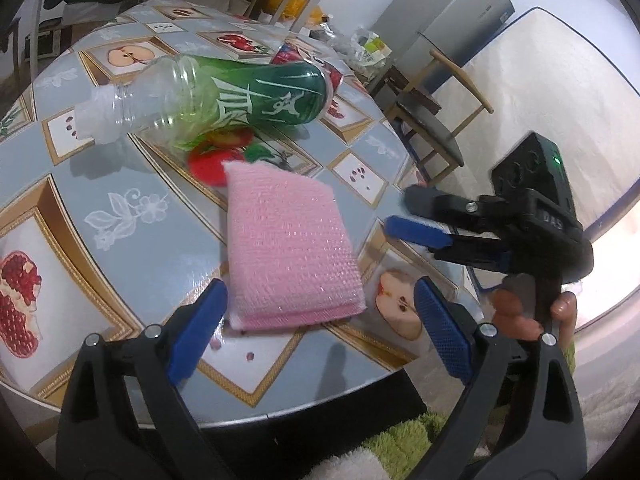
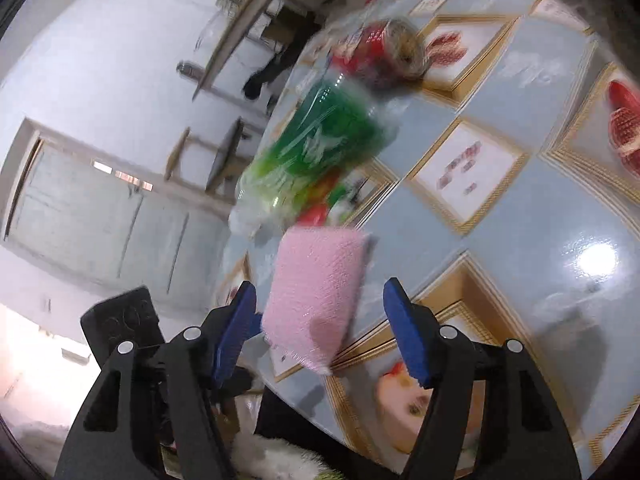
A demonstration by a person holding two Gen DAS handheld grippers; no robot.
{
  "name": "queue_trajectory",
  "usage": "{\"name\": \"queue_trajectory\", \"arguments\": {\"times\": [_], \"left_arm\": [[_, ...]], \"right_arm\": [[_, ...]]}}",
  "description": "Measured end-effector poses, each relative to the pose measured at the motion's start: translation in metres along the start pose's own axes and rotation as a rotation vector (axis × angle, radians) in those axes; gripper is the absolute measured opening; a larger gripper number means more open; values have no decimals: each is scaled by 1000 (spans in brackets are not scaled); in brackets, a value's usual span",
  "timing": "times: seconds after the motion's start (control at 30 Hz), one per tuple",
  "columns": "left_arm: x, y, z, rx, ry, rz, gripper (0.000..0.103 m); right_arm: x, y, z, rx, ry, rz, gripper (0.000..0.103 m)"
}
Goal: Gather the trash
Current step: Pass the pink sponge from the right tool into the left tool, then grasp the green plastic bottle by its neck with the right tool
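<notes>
A pink sponge (image 1: 288, 248) lies flat on the fruit-patterned table (image 1: 120, 208). Behind it a clear plastic bottle with a green label (image 1: 240, 96) lies on its side, cap to the left, and a red can (image 2: 376, 52) lies beyond that. My left gripper (image 1: 319, 284) is open, its blue pads either side of the sponge's near end without pressing it. My right gripper (image 1: 400, 210) is open too and empty, its tips just right of the sponge and apart from it. In the right wrist view the sponge (image 2: 316, 300) shows between the right gripper's (image 2: 320, 292) pads.
The table's rounded edge (image 1: 320, 404) runs close below the sponge, with a green and white rug (image 1: 400, 440) under it. A wooden chair (image 1: 432, 120) stands past the right rim. Plastic bags (image 1: 368, 48) crowd the far edge, near a grey cabinet (image 1: 452, 12).
</notes>
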State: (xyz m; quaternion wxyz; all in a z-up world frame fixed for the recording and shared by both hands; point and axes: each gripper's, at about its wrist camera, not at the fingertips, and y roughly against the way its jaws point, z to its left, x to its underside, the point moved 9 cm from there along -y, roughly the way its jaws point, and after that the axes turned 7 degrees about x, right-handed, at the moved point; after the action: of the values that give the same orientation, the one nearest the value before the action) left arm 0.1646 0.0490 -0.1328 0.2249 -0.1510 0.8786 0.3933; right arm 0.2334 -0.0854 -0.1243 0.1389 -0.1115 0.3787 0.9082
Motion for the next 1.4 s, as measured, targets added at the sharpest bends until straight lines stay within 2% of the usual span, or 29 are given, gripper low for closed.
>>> {"name": "queue_trajectory", "arguments": {"times": [0.23,0.47,0.63,0.73,0.93,1.0,1.1,1.23,1.4], "left_arm": [[-19,-22,5,-114,-19,11,92],[-23,-43,12,-212,3,74,92],[-19,-50,10,-326,-97,101,92],[-14,-50,9,-344,-137,118,92],[-10,-43,11,-333,-138,101,91],[-9,-41,12,-332,-139,94,90],[-7,-34,15,-327,-139,84,80],[-1,-17,24,-306,-112,63,79],[6,6,39,-298,-91,32,78]], "right_arm": [[-8,41,-43,64,-91,-108,65],[1,41,-57,100,-100,-111,65],[1,42,-56,132,-76,-123,65],[0,46,-54,157,-49,-135,65],[-1,52,-42,204,1,-149,65],[-3,55,-35,223,35,-159,65],[-9,58,-12,267,152,-172,67],[-23,56,41,305,412,-192,75],[-40,34,100,294,672,-162,79]]}}
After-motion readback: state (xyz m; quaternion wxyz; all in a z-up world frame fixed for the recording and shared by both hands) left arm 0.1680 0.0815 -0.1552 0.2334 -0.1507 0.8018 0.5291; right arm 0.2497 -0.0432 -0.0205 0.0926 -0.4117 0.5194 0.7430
